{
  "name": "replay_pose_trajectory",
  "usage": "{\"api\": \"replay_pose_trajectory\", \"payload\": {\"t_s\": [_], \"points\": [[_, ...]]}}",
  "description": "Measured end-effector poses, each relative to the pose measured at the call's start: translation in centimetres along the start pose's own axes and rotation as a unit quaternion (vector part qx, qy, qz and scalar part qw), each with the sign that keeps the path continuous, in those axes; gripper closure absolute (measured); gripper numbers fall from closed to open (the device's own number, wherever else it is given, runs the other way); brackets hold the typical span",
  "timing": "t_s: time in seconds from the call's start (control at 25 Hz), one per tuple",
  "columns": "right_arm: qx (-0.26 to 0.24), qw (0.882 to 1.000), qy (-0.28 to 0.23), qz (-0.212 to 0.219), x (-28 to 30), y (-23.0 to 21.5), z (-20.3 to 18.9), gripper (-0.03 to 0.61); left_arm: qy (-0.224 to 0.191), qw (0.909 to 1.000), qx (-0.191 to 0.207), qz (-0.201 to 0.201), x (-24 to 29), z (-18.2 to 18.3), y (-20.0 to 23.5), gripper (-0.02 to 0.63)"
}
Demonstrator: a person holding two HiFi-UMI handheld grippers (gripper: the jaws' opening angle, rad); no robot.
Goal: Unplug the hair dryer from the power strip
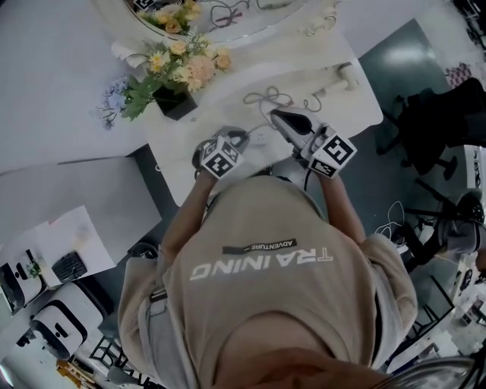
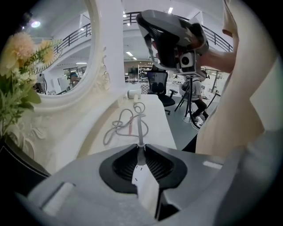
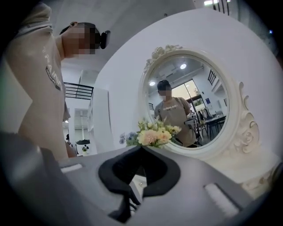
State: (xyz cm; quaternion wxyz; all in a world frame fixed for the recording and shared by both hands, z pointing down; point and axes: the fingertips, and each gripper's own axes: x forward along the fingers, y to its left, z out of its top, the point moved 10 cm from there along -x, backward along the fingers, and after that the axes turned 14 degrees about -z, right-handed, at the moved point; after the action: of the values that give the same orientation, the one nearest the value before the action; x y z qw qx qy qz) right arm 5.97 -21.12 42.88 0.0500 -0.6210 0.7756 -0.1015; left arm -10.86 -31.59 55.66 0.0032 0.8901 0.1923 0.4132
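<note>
A white hair dryer (image 1: 337, 77) (image 2: 132, 93) lies at the far right of the white table (image 1: 228, 114). Its grey cord (image 1: 266, 97) (image 2: 126, 121) loops over the tabletop and runs straight into the tips of my left gripper (image 1: 244, 136) (image 2: 140, 146), which is shut on it. A white piece sits between those jaws further back; I cannot tell if it is the plug. My right gripper (image 1: 279, 118) (image 2: 152, 26) (image 3: 141, 148) is lifted off the table, jaws together, nothing seen between the tips. A small white block (image 1: 259, 139) lies between the grippers, too unclear to name.
A black pot of yellow and pink flowers (image 1: 176, 80) (image 3: 152, 132) stands at the table's left. An oval white-framed mirror (image 1: 220, 23) (image 3: 190, 101) rises behind it. Office chairs and a tripod (image 1: 433, 129) stand on the floor to the right.
</note>
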Motion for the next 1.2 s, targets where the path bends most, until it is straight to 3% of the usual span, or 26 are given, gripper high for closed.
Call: {"api": "replay_pose_trajectory", "payload": {"t_s": [1.2], "points": [[-0.038, 0.998, 0.028, -0.036, 0.52, 0.8, 0.47, 0.575, 0.0, 0.9995, 0.029, 0.014, -0.75, -0.4, -0.08, 0.552]]}}
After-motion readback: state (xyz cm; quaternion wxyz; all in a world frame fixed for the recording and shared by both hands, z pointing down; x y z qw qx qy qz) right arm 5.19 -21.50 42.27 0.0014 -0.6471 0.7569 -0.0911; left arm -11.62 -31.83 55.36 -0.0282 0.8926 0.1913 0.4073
